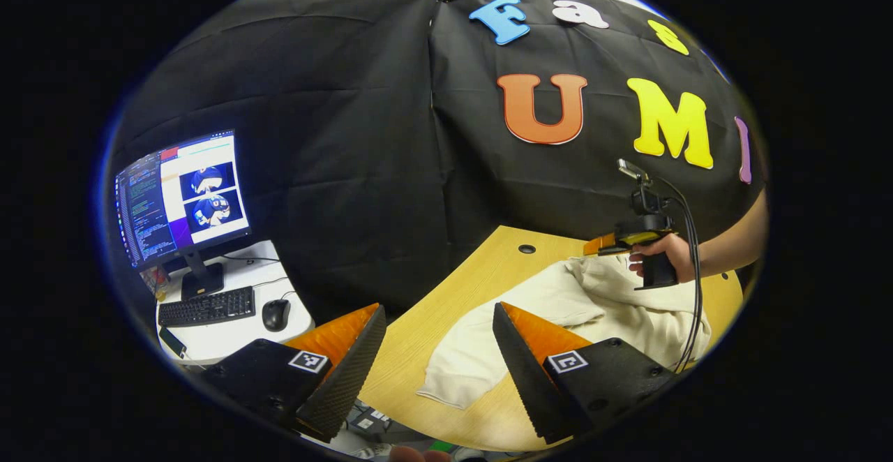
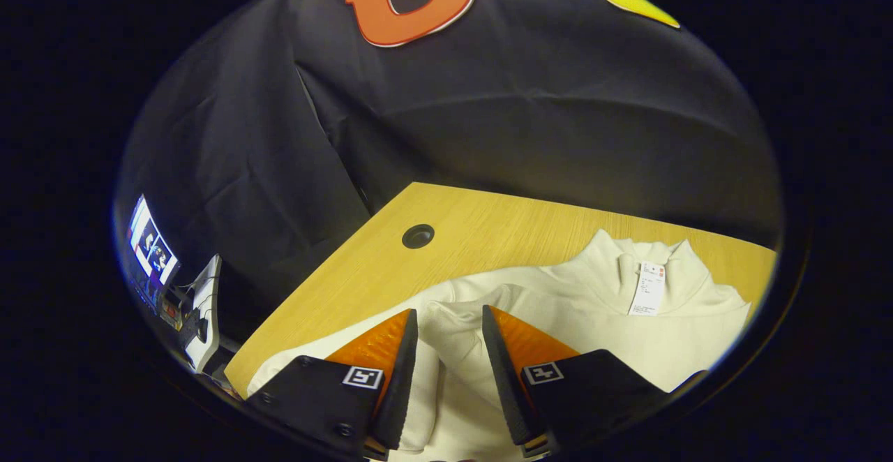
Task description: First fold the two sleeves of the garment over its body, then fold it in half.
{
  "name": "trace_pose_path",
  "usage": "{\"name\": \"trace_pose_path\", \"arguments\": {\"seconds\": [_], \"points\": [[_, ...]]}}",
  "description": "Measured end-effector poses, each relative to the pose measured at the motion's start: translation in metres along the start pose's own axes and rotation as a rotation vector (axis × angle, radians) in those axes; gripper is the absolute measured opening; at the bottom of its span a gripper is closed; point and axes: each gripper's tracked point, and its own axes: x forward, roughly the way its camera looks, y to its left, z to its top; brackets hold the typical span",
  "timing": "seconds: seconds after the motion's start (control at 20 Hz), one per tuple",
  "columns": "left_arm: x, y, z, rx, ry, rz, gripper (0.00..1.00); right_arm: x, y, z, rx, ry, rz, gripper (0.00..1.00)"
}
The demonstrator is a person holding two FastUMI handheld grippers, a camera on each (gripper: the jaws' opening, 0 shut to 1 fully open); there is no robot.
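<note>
1. While the cream garment (image 2: 558, 308) lies spread on the wooden counter (image 2: 488, 225), its collar and white tag (image 2: 647, 287) point toward the booth's wall
2. In the right gripper view, the right claw (image 2: 450, 371) hangs just over the garment with its jaws part open; a raised fold of cloth stands between the fingers (image 2: 401, 371), but I cannot tell if both press on it
3. In the left gripper view, the left claw (image 1: 439, 371) is wide open above the counter's near edge, holding nothing, with the garment's near end (image 1: 467, 364) just beside its right finger
4. That same view shows the right claw (image 1: 600, 244) farther off, held by a hand (image 1: 659, 256) over the garment's far part
5. A round hole (image 2: 418, 236) sits in the counter beyond the garment
6. Off to the left, a monitor (image 1: 183, 197), keyboard (image 1: 207, 306) and mouse (image 1: 275, 314) stand on a white side table (image 1: 237, 336)
</note>
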Motion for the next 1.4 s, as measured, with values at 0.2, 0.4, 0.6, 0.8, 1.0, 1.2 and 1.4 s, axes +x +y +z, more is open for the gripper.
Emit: {"name": "trace_pose_path", "arguments": {"seconds": [0.2, 0.4, 0.6, 0.8, 1.0, 1.2, 1.4], "points": [[0.002, 0.0, 0.001, 0.018, -0.015, -0.039, 0.98, -0.052, -0.001, 0.029, -0.033, -0.129, -0.053, 0.66], [0.002, 0.0, -0.004, 0.041, -0.012, -0.063, 0.98, -0.133, 0.003, 0.049, -0.07, -0.273, -0.096, 0.7], [0.005, -0.012, -0.012, 0.035, -0.001, -0.123, 0.98, -0.217, 0.005, 0.055, -0.09, -0.377, -0.153, 0.74], [0.008, -0.027, -0.028, 0.037, 0.033, -0.196, 0.98, -0.293, 0.011, 0.04, -0.134, -0.437, -0.182, 0.78], [0.009, -0.03, -0.052, 0.08, 0.077, -0.25, 0.98, -0.36, 0.01, 0.025, -0.16, -0.476, -0.24, 0.78], [0.008, -0.032, -0.084, 0.125, 0.136, -0.294, 0.99, -0.401, 0.023, 0.008, -0.134, -0.503, -0.245, 0.82], [0.009, -0.024, -0.113, 0.146, 0.186, -0.301, 0.98, -0.43, 0.037, 0.003, -0.141, -0.531, -0.253, 0.82]]}}
